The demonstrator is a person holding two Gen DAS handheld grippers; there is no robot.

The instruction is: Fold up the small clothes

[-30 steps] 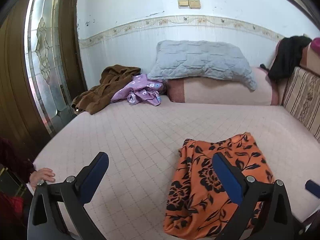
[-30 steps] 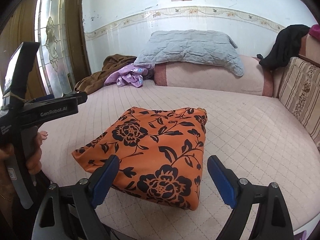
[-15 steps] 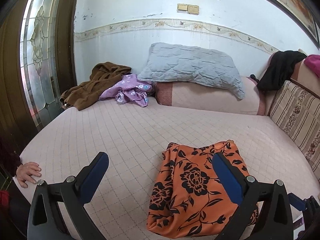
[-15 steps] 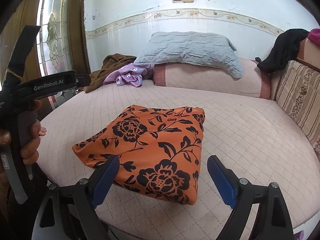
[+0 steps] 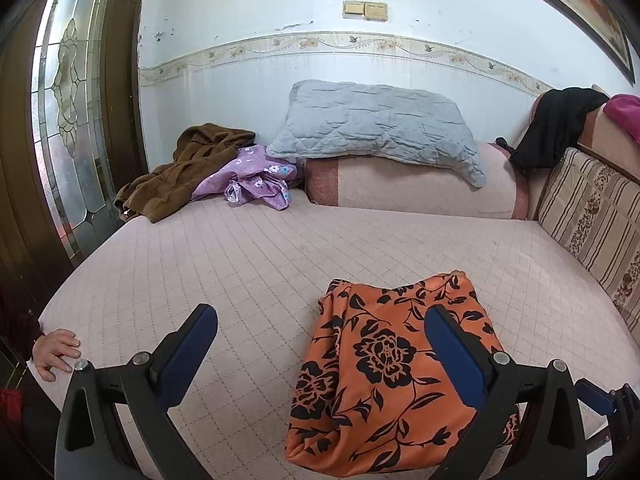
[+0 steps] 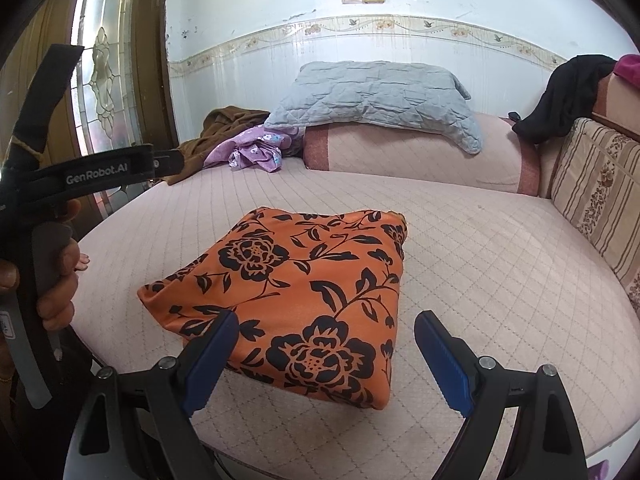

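Observation:
An orange cloth with black flowers [image 6: 304,292] lies folded into a rough square near the front edge of the pink quilted bed [image 6: 480,264]. It also shows in the left wrist view [image 5: 384,368], low and right of centre. My left gripper [image 5: 320,328] is open and empty, above the bed to the left of the cloth. My right gripper [image 6: 326,334] is open and empty, its blue pads astride the cloth's near edge without touching it. The left gripper's body [image 6: 100,176] shows at the left of the right wrist view.
A purple flowered garment [image 5: 256,180] and a brown garment [image 5: 180,176] lie heaped at the bed's far left. A grey pillow [image 5: 380,128] rests on a pink bolster. A striped cushion [image 5: 592,216] lines the right side. A small hand [image 5: 56,352] rests on the bed's left edge.
The left gripper has risen and pulled back, so the cloth sits lower in its view. The right gripper has barely moved. Both stay open.

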